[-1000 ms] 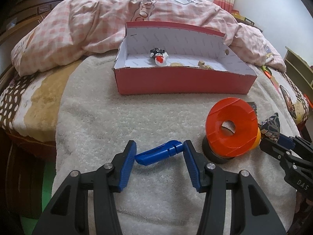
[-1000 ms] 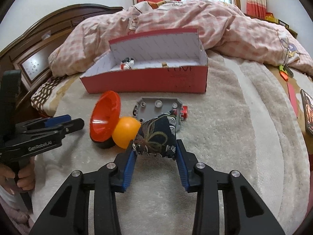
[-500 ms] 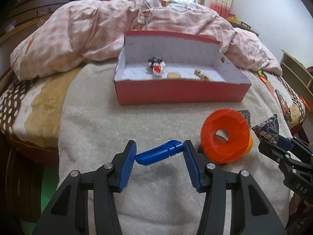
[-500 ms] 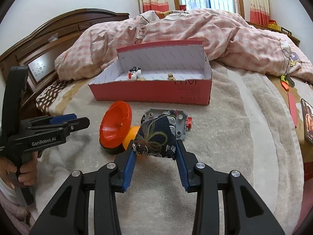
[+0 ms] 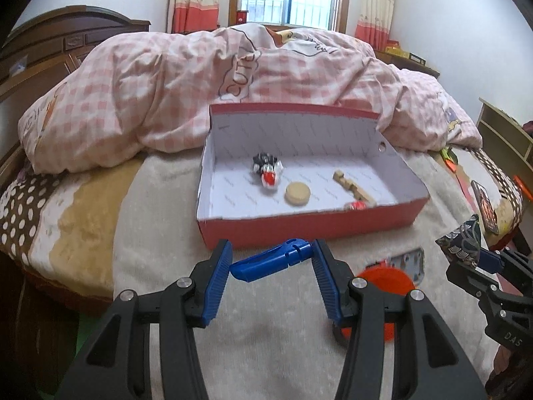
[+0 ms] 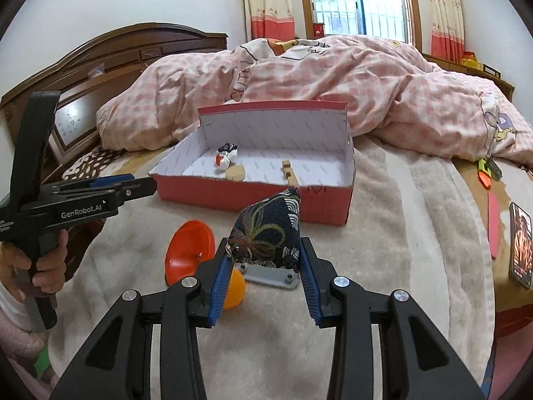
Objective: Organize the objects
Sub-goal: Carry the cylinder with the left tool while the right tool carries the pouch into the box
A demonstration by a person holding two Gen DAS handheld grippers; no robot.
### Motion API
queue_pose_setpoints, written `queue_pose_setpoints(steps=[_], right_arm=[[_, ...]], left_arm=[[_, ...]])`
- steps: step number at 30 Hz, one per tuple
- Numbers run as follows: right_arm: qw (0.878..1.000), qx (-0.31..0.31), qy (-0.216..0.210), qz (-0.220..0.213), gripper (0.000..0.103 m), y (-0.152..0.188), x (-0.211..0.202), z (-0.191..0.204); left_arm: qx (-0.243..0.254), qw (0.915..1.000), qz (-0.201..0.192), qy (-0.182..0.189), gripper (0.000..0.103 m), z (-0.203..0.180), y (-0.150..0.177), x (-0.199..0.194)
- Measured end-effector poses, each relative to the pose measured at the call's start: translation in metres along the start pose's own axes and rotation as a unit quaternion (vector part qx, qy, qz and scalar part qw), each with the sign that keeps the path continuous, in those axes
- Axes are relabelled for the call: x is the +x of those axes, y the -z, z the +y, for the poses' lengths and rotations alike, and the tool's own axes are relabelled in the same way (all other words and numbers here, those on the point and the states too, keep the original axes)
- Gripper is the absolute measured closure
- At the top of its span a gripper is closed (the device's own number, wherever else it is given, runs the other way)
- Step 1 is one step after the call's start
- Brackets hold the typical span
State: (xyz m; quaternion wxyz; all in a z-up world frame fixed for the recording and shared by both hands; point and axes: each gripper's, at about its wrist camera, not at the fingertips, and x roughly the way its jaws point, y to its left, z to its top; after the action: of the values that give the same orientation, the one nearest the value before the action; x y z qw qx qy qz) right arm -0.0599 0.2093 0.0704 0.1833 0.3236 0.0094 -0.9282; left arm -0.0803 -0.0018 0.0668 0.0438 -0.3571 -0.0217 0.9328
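My left gripper is shut on a blue plastic piece, held above the white blanket just before the red box. My right gripper is shut on a dark patterned beanbag, also lifted, short of the box. The box holds a black-and-white toy, a round tan disc, a wooden piece and a small red item. The right gripper with its beanbag shows at the right of the left wrist view. The left gripper shows at the left of the right wrist view.
An orange funnel-shaped toy, an orange ball and a grey plate lie on the blanket below the grippers. A pink checked quilt is heaped behind the box. A phone lies at the right edge.
Both grippers have risen and moved forward toward the red box, each still holding its object. The orange toy and grey plate now sit lower in both views.
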Motion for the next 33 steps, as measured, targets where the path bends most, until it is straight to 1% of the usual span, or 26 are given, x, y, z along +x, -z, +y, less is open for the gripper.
queue_pose_setpoints(steps=[4, 9, 12, 15, 21, 27, 33], right_arm=[[1.0, -0.011, 0.001, 0.001, 0.063, -0.014, 0.008, -0.001], [1.0, -0.013, -0.004, 0.001, 0.063, -0.034, 0.025, -0.001], [1.0, -0.01, -0.006, 0.007, 0.063, -0.044, 0.039, -0.004], [1.0, -0.01, 0.001, 0.012, 0.063, -0.053, 0.052, -0.008], [1.0, -0.004, 0.012, 0.028, 0.063, -0.064, 0.08, -0.016], [0.999, 0.009, 0.018, 0.049, 0.063, -0.073, 0.105, -0.026], [0.998, 0.005, 0.027, 0.057, 0.063, -0.085, 0.128, -0.028]], left_arm=[[0.006, 0.9999, -0.009, -0.006, 0.054, -0.004, -0.016, 0.01], [0.003, 0.9998, -0.011, -0.016, 0.054, -0.007, -0.033, 0.032], [0.011, 0.9996, -0.002, -0.027, 0.054, -0.011, -0.041, 0.051], [0.014, 0.9993, 0.004, -0.033, 0.054, -0.013, -0.047, 0.068], [0.006, 0.9987, 0.021, -0.045, 0.054, -0.012, -0.053, 0.099], [0.005, 0.9984, 0.027, -0.049, 0.054, -0.011, -0.065, 0.119], [0.0, 0.9975, 0.044, -0.055, 0.054, -0.011, -0.069, 0.139]])
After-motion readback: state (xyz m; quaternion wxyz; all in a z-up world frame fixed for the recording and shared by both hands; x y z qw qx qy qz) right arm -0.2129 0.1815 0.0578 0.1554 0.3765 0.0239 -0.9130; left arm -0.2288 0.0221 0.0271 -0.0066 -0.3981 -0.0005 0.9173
